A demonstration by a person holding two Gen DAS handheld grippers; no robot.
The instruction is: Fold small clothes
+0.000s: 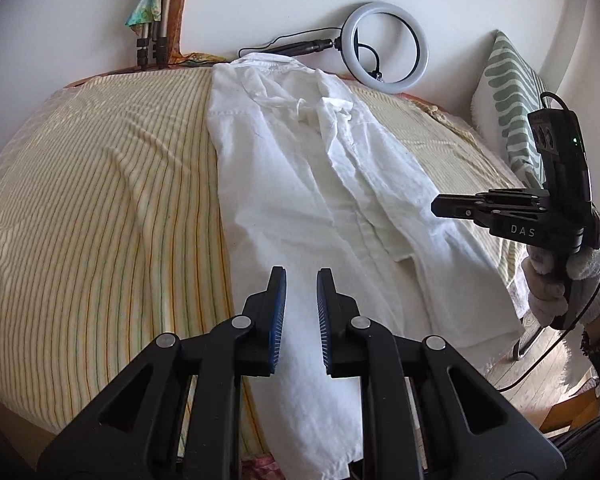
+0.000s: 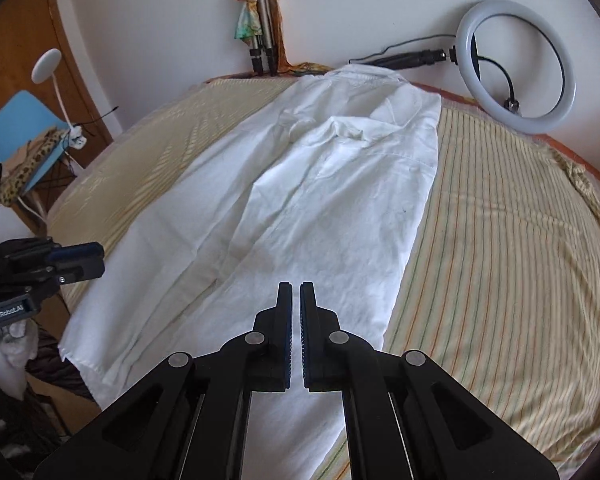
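Striped bedsheet (image 1: pixel 100 200) covers the bed against a white wall; ring light (image 2: pixel 516 68) leans behind. White shirt (image 1: pixel 300 184) lies lengthwise on the sheet, collar at the far end, sides folded inward, hem hanging over the near edge.

Left gripper (image 1: pixel 301 276): fingers slightly apart, nothing between them; shirt lies below and beyond the tips. Right gripper (image 2: pixel 295 288): fingers together, empty; shirt directly under and ahead of them.

Judgement: fabric thin, light, limp, wrinkles easily. Pinch the hem corners nearest the fingers, one per gripper.
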